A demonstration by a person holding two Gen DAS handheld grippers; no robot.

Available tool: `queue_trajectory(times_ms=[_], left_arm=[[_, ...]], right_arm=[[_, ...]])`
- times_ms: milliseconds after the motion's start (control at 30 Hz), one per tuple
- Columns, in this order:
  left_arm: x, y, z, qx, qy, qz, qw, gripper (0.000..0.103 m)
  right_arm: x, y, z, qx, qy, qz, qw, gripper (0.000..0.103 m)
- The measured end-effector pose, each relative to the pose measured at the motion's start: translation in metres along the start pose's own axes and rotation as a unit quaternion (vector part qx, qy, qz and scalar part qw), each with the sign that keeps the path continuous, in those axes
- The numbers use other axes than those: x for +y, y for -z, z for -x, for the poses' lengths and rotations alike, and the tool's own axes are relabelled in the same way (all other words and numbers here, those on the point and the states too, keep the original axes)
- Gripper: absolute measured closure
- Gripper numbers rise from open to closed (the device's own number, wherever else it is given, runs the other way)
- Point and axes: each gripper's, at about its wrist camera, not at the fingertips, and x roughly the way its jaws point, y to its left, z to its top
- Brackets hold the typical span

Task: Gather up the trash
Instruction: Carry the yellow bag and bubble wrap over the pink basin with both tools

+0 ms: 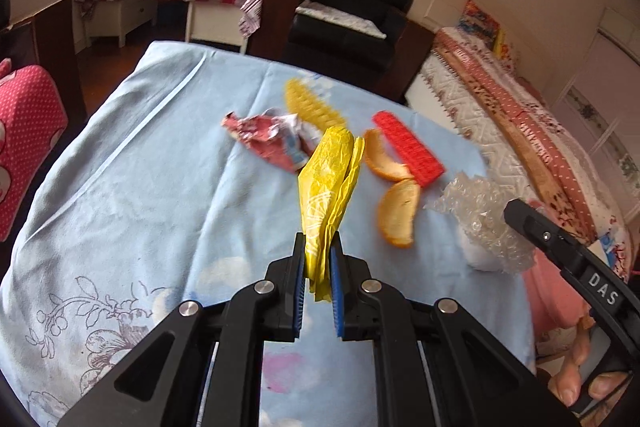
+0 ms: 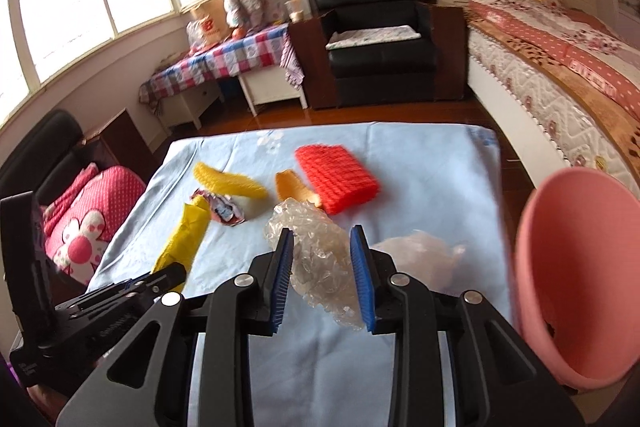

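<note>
Left wrist view: both my tongs were clenched on trash above the blue-clothed worktop (image 1: pixel 120 187).

My left tongs (image 1: pixel 318 247) gripped a folded yellow plastic bag (image 1: pixel 330 179) at lower centre of that frame, its free end sticking up toward the middle. Behind it on the cloth lay a crumpled red wrapper (image 1: pixel 268 139), a yellow foam net (image 1: pixel 310 105), two pieces of orange peel (image 1: pixel 394 187) and a red foam net (image 1: pixel 408 147), the peel just beside the red net. In the right wrist view my right tongs (image 2: pixel 322 241) pinched a wad of clear bubble wrap (image 2: pixel 320 259) at centre frame, and a pink bin (image 2: pixel 576 275) stood at the right edge, beside the worktop.
</note>
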Motion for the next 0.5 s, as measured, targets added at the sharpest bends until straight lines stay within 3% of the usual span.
queue_trajectory(times_ms=[333,500], left_arm=[[-0.052,0.001,0.033,-0.033,0.062,-0.066,0.9954,0.093],[-0.088,0.000,0.044,-0.035,0.089,-0.105,0.9899,0.093]], right_arm=[[-0.046,0.006,0.050,-0.050,0.029,-0.051,0.997,0.073],[-0.076,0.012,0.073,-0.070,0.065,-0.081,0.992,0.073]])
